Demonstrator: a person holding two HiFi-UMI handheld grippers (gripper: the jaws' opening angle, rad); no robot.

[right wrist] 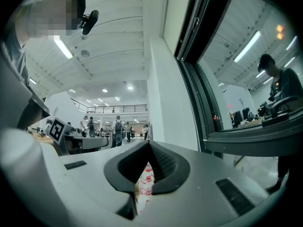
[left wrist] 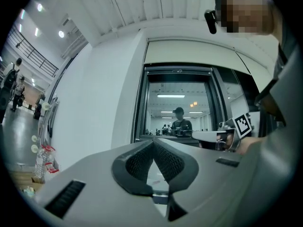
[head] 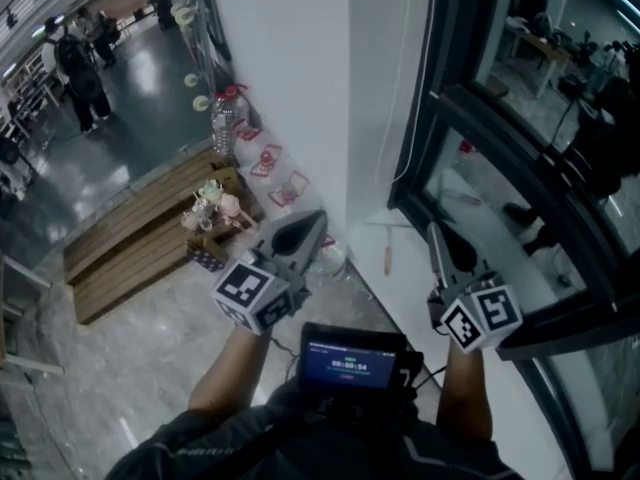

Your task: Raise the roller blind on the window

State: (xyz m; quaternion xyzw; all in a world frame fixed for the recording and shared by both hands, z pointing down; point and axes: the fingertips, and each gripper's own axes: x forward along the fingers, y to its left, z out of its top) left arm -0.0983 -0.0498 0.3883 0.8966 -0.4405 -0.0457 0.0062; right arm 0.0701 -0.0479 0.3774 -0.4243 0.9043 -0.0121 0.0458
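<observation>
The window point(head: 520, 158) with its black frame point(head: 455, 103) fills the right of the head view. A thin white cord point(head: 418, 88) hangs down beside the frame. In the left gripper view the white roller blind point(left wrist: 189, 51) covers only the top of the window point(left wrist: 177, 108). My left gripper point(head: 316, 218) is shut with nothing in it, pointing level at the wall left of the window; its tips meet point(left wrist: 153, 141). My right gripper point(head: 434, 230) is also shut and empty over the sill, its tips touching point(right wrist: 149, 143). Neither gripper touches the cord.
A white sill point(head: 440, 308) runs below the window, with a small red object point(head: 387, 259) on it. Wooden pallets point(head: 140, 228), a water bottle point(head: 224, 118), a box of small items point(head: 212, 213) and red-white bags point(head: 270, 163) lie on the floor. People point(head: 80, 68) stand far off.
</observation>
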